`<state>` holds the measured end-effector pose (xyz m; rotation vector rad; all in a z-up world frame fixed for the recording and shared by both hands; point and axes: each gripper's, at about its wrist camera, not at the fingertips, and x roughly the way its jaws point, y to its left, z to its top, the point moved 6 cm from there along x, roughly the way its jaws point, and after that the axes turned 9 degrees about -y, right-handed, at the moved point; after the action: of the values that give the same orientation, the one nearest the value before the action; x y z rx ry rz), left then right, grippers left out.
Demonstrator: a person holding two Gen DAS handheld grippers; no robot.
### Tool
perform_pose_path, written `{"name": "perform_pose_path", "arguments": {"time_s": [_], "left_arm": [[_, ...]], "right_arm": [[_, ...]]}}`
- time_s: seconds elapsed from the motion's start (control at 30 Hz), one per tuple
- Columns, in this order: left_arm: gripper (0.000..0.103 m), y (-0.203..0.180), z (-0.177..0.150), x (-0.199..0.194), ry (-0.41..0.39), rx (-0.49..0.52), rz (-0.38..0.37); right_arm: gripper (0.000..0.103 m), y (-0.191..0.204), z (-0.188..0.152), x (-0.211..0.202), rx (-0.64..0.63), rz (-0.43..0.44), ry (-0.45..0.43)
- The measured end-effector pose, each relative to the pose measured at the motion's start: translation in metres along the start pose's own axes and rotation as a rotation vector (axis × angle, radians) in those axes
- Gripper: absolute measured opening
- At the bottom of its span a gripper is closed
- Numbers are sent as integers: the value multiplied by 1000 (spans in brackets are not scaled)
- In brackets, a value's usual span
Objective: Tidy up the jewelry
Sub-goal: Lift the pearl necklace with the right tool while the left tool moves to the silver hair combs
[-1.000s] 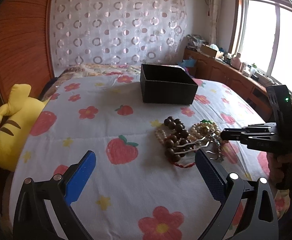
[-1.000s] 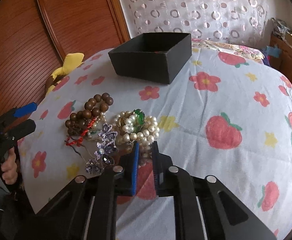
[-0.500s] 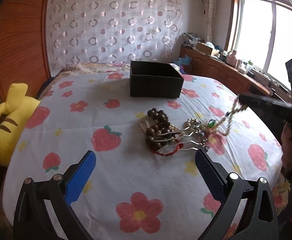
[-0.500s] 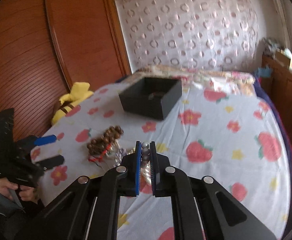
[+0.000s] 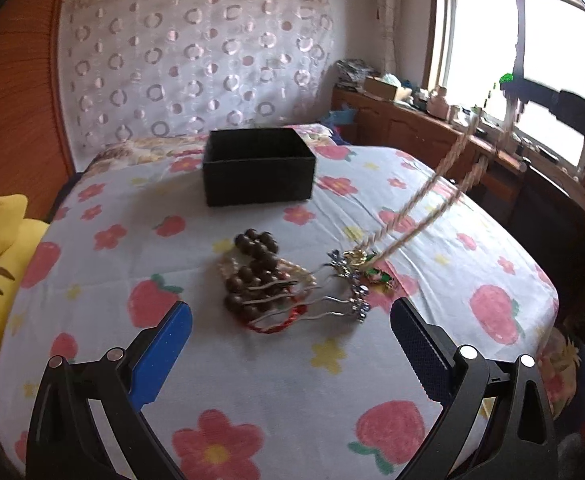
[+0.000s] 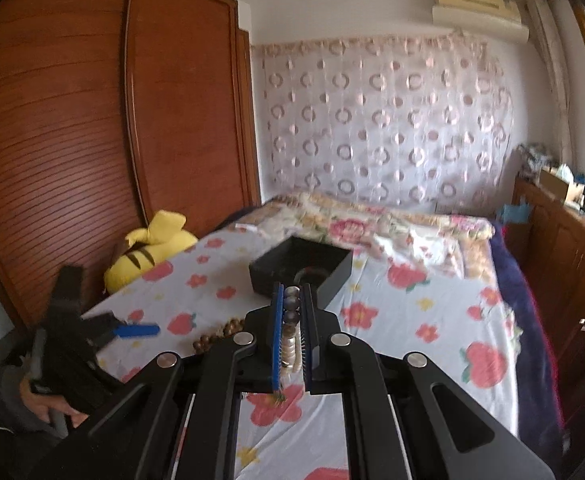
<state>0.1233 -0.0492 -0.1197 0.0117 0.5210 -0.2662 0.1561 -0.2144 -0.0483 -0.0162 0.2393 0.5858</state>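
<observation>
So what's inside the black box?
In the right wrist view, a dark curved ring-like thing lies on the box floor; too blurry to name. The right gripper and near wall hide the rest.

I see a matt black box (image 5: pixel 258 170) on the printed cloth bedsheet (image 5: pixel 196 344), glossy dark wooden beads (image 5: pixel 252 276), a shiny metal hairpin (image 5: pixel 332 304) and a sheeny pearl strand (image 5: pixel 420 216).

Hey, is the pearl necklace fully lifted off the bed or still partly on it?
Partly on it. The pearl necklace stretches taut from the right tongs down to its pendant end in the jewelry pile.
</observation>
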Motion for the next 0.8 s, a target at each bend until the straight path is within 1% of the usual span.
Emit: {"name": "perform_pose_path", "arguments": {"time_s": [0.13, 0.2, 0.27, 0.33, 0.4, 0.47, 0.53, 0.6, 0.8], "left_arm": [[96, -10, 1, 7, 10, 22, -22], [94, -16, 1, 11, 14, 36, -40], [85, -21, 1, 15, 24, 52, -54], [82, -25, 3, 18, 30, 62, -66], [77, -28, 4, 21, 37, 67, -82], [68, -31, 5, 27, 54, 76, -98], [62, -35, 5, 33, 68, 85, -110], [61, -40, 6, 41, 85, 99, -121], [61, -46, 3, 54, 116, 126, -115]], "right_arm": [[9, 2, 20, -11, -33, -7, -36], [9, 1, 25, -14, -44, -10, -44], [9, -1, 29, -15, -55, -21, -49], [9, -5, 30, -16, -56, -31, -47], [9, -8, 30, -17, -55, -42, -48], [9, -10, 29, -20, -51, -47, -49], [9, -13, 27, -20, -47, -54, -45], [9, -17, 23, -19, -46, -63, -38], [9, -30, -1, -5, -25, -87, 13]]}}
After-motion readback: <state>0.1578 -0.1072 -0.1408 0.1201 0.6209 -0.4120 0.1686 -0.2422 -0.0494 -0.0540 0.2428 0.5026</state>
